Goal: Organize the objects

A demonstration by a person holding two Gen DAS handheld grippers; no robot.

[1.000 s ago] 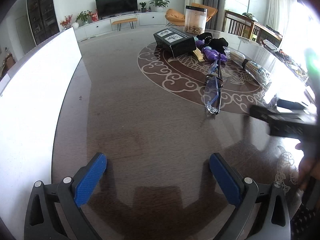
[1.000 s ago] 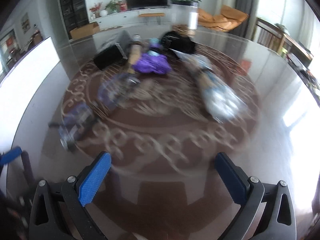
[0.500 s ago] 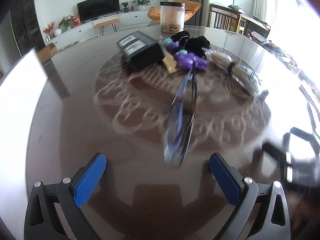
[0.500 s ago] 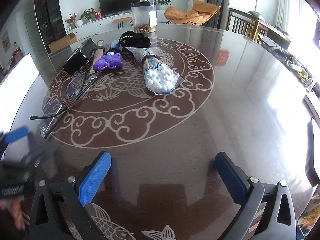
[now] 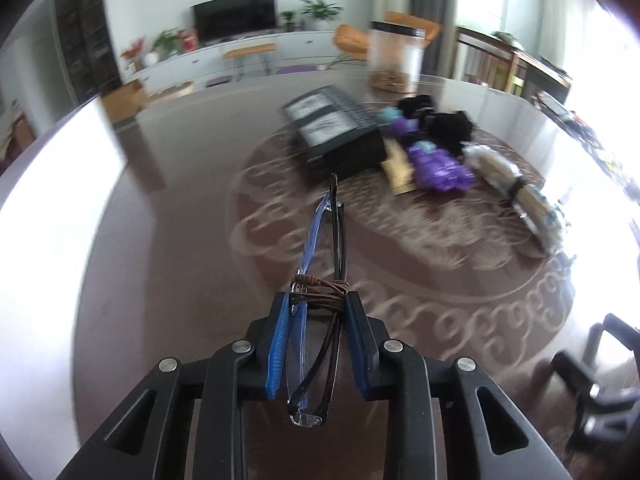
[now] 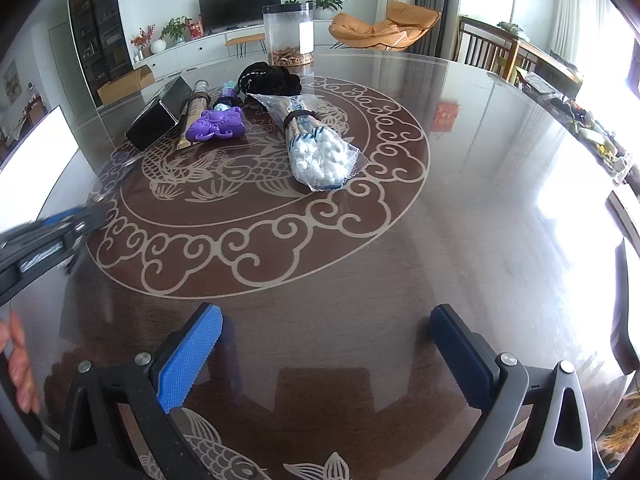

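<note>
Left gripper (image 5: 318,316) pinches bundled glasses (image 5: 320,280) (cord-wrapped) above the table (image 5: 160,280) — transport step, seemingly. Right gripper (image 6: 326,344) spread, empty. Next: carry to the black box (image 5: 336,132) group, place gently.

Your left wrist view looks low along the round table (image 5: 160,240) toward the black box (image 5: 336,136); your right wrist view faces likewise from farther right; both share that box (image 6: 158,120).

Beyond the fingers, the black box (image 5: 336,132) and purple toy (image 5: 436,164) blur; left gripper (image 6: 48,236) smears at frame edge.
</note>
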